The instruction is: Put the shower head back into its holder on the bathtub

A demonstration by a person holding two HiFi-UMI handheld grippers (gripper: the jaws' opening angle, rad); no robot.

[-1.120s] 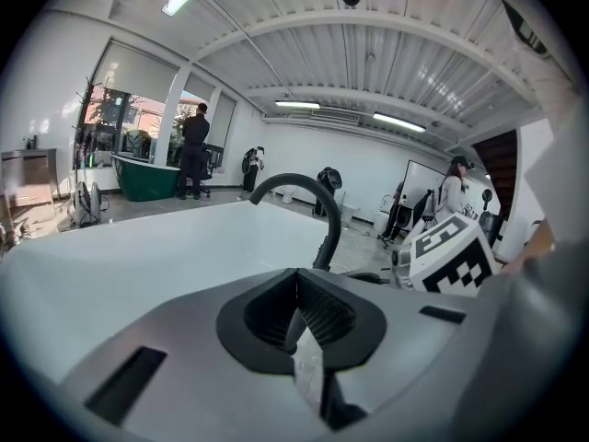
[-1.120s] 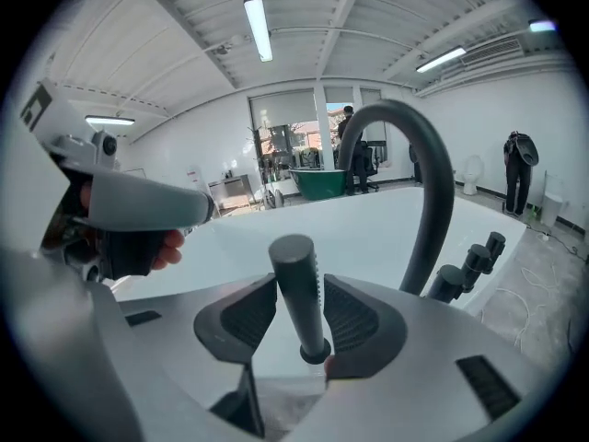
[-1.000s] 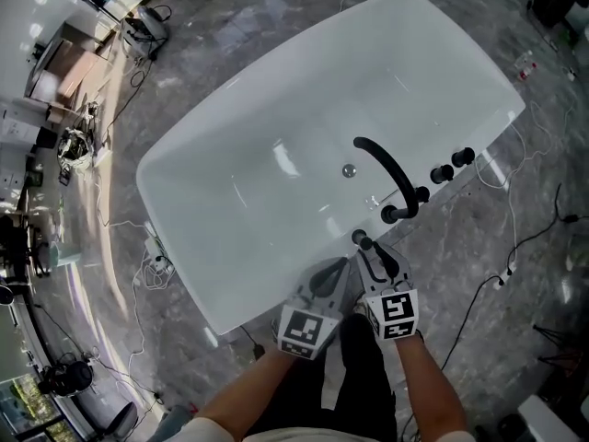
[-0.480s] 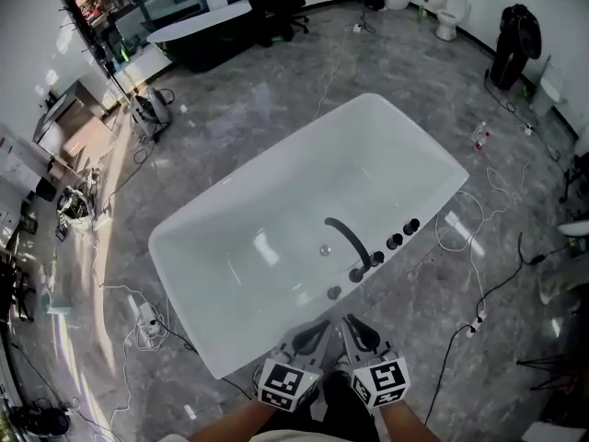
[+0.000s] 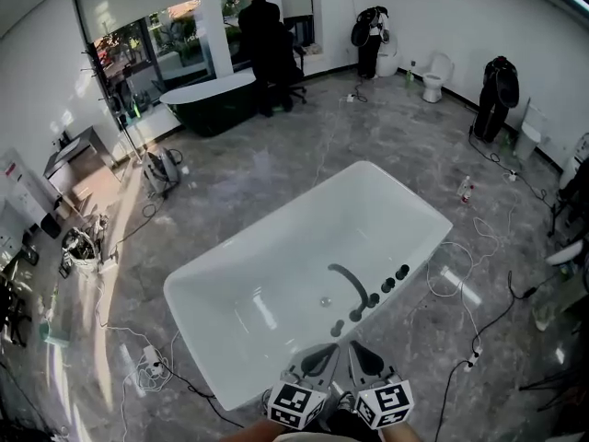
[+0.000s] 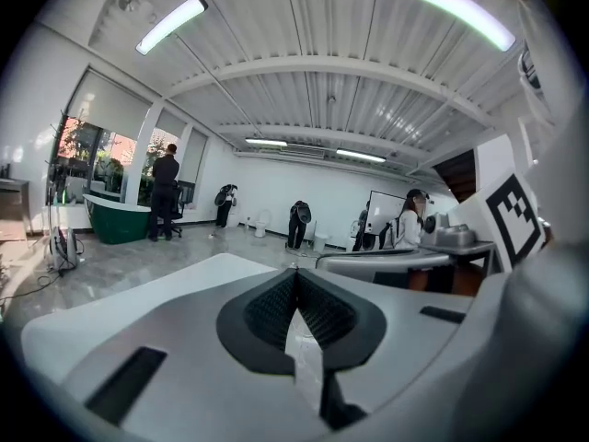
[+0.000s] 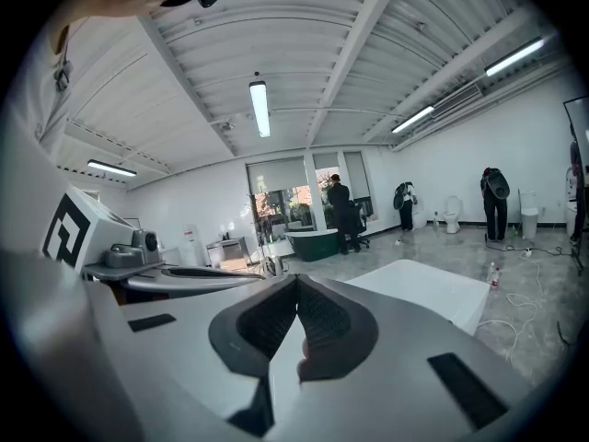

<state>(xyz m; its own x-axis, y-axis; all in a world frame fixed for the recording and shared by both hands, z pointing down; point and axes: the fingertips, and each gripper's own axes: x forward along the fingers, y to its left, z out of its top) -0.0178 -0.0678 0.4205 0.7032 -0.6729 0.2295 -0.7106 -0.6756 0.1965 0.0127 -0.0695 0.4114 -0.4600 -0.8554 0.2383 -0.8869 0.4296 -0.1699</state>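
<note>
Left gripper [image 6: 296, 280] is closed, its ribbed pads meeting with nothing between them; right gripper [image 7: 296, 285] is closed as well, its jaws have just been closing, and we see nothing caught between its pads; in the head view both sit side by side at the lower edge, above the near long rim of the white bathtub [image 5: 276, 247], touching no part of it.

We find the shower head [image 5: 338, 328] as a small dark piece standing on that near long rim, at the end of the row of black fittings closest to us; it is too small for us to tell how it is seated; beside it along the same rim runs a line of black knobs [image 5: 387, 284], and a curved black spout [image 5: 351, 284] reaches from the rim over the basin.

The bathtub stands on a grey marbled floor [image 5: 276, 168]; loose cables [image 5: 479, 311] trail on the floor off its right end and near its left corner; well apart, by the far windows, we see a dark green bathtub [image 5: 207, 99] with a person [image 5: 261, 26] in dark clothes just behind it, and a white toilet [image 5: 440, 66] by the far wall.
</note>
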